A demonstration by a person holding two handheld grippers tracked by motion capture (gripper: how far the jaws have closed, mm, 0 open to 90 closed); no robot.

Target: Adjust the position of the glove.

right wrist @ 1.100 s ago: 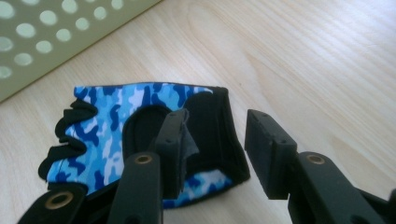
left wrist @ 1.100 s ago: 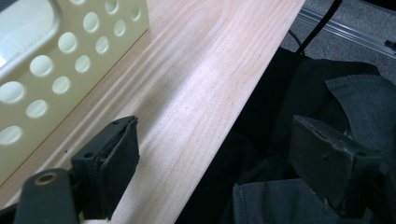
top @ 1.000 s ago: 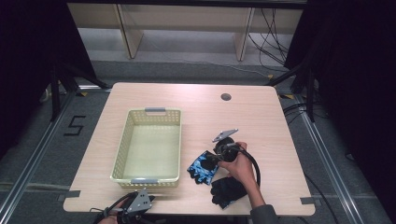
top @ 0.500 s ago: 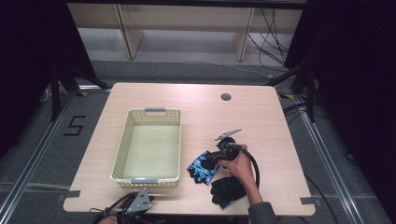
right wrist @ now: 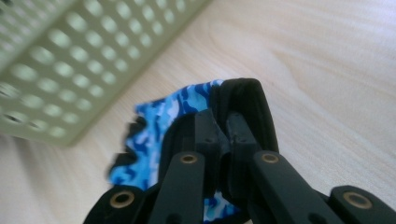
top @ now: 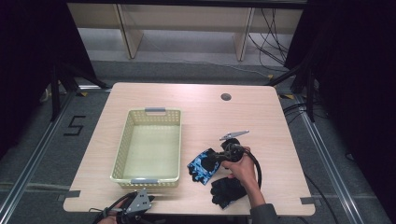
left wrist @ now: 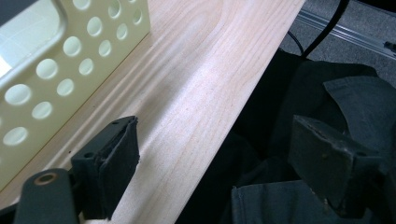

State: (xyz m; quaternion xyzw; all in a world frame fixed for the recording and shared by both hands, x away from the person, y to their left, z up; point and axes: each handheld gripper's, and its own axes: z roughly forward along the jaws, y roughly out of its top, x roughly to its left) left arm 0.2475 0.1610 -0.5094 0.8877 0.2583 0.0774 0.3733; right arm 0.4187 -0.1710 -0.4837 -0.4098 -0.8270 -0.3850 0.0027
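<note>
Right gripper (top: 215, 157) clamped on the black cuff of a blue camo glove (top: 201, 166), jaws pinched together on the fabric in the right gripper view; glove lies on the tabletop (top: 261, 121) just beside the cream perforated basket (top: 148, 145), at its 4 o'clock; black glove (top: 227, 191) at 5 o'clock of the blue one, near the front edge, under the person's right hand (top: 240, 164); left gripper (left wrist: 212, 172) released, jaws wide apart, hanging over the tabletop's front edge at 6 o'clock of the basket; dark clothing below it.
</note>
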